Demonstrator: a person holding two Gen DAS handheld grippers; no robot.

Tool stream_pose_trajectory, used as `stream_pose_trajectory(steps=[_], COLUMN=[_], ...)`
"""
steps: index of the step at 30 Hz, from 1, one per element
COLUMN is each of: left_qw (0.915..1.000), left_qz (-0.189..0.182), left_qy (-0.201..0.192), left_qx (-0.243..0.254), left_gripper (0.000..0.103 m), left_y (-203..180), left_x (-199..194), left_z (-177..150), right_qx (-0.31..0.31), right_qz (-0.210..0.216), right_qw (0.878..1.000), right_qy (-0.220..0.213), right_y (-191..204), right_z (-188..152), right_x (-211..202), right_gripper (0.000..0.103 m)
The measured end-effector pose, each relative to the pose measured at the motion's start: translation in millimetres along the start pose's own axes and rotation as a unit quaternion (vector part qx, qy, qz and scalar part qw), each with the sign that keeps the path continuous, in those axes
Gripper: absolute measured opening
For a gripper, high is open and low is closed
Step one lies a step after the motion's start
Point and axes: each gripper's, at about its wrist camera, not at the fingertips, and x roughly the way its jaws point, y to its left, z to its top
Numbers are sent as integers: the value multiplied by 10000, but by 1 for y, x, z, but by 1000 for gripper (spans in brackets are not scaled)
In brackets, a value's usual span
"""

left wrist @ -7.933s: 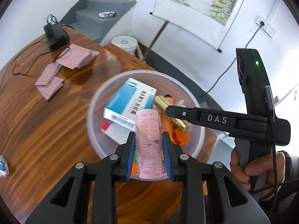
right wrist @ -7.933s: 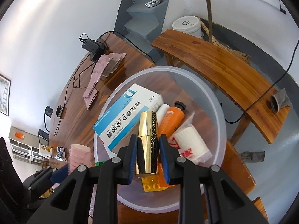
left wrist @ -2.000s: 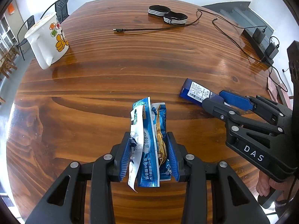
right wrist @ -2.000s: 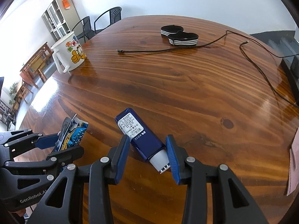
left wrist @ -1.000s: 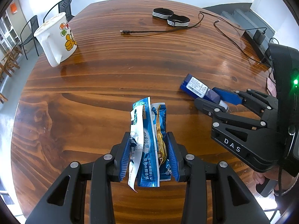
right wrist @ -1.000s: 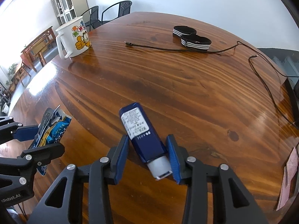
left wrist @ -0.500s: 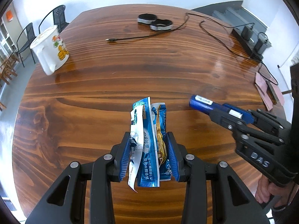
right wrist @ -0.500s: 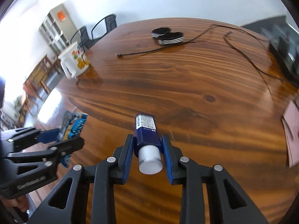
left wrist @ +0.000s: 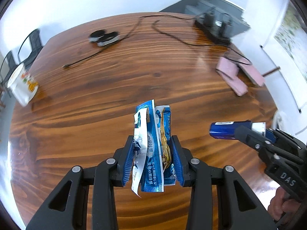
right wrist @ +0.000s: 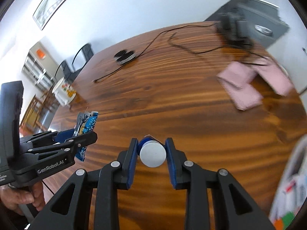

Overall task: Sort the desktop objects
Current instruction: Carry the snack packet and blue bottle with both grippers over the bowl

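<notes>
Blue sachets [left wrist: 153, 149], a small bundle, pinched between the blue-padded fingers [left wrist: 128, 163] of the left gripper [left wrist: 152, 162], raised above the wooden surface [left wrist: 96, 115]. Long axis along the fingers, top ends jutting forward past the tips, pointing away from the camera and down toward the wood; a white strip hanging at the near end. Seen from the right wrist view, the same bundle [right wrist: 86, 124] sticking out of the left gripper [right wrist: 76, 134] at far left, a hand [right wrist: 23, 197] on its handle.

Further right, dark blue tube [left wrist: 230, 130] clamped in the right gripper [left wrist: 255, 132], also clear of the surface. Long axis roughly level across the left view, flat crimped end toward the left, white cap end back between the fingers. From the right wrist camera, tube viewed end-on: round white cap [right wrist: 153, 154] facing the lens, body pointing away along the fingers, pressed narrowly on both sides by the right gripper [right wrist: 152, 153].

On the surface beyond: cartoon mug [left wrist: 22, 86] at far left, striped bands [left wrist: 104, 37] and a black cable [left wrist: 92, 55] mid-back, pink cloths [left wrist: 238, 76] to the right.
</notes>
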Motion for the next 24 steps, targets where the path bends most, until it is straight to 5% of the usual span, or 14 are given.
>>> stream_pose_trajectory(steps=[11, 24], left_qw=[9940, 9801], left_qz=[-551, -1250], left_qy=[-87, -7], left_qx=[938, 1541], left_gripper=[40, 40], left_y=[-118, -227], left_x=[-11, -19], left_z=[-3, -13], right_qx=[1057, 1759], right_qz=[-825, -1725], right_qw=[9869, 9584], right_qy=[-899, -1440], right_y=[-101, -198], right_z=[-32, -69], right_x=[-115, -194], right_gripper=[32, 32])
